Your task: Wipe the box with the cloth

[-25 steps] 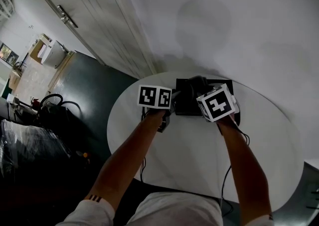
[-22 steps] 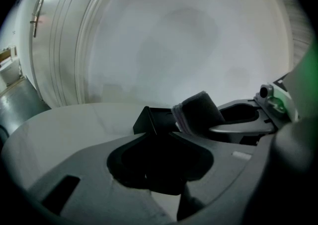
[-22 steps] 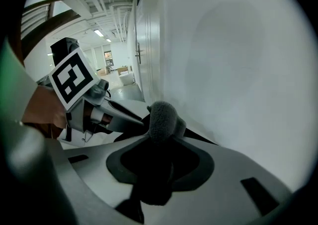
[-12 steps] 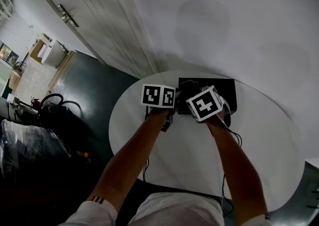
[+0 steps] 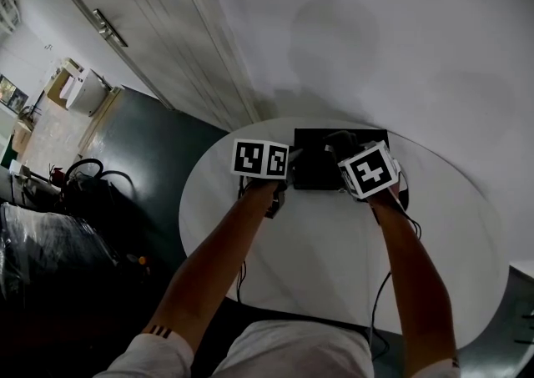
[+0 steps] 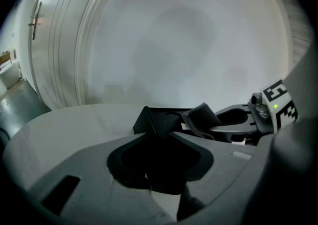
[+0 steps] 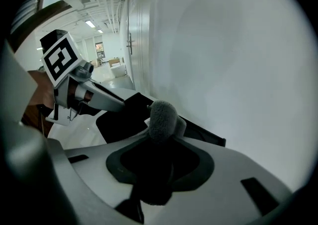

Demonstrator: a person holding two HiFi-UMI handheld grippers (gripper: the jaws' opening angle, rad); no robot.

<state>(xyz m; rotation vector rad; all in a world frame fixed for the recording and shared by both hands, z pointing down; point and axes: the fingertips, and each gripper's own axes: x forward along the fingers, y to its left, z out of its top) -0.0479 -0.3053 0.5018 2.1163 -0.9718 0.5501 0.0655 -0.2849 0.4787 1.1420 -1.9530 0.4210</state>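
1. Wiping looks under way. The round white table [image 5: 317,272] carries the black box [image 5: 310,172] at its far side, close to the wall [image 5: 375,34].
2. The left gripper [image 6: 158,137] sits at the box's near left corner. Its jaws are partly closed with the box's edge running in between them, so I'd say it's pinning the box down.
3. The right gripper [image 7: 161,137] is pinched tight on a bunched grey cloth [image 7: 162,114], and the wad pokes out past the jaws over the box.
4. To do this well, I'd press the wad down so fabric touches the box rather than the jaw tips. Then I'd drag long strokes across the box, with the left side gripping firmly so nothing slides.
5. The wall right behind cramps far strokes, and the left gripper covers its own corner, so that bit probably needs a regrip. The dark cabinet [image 5: 142,143] is well apart. The cables [image 5: 240,280] hang off the near edge and could snag.
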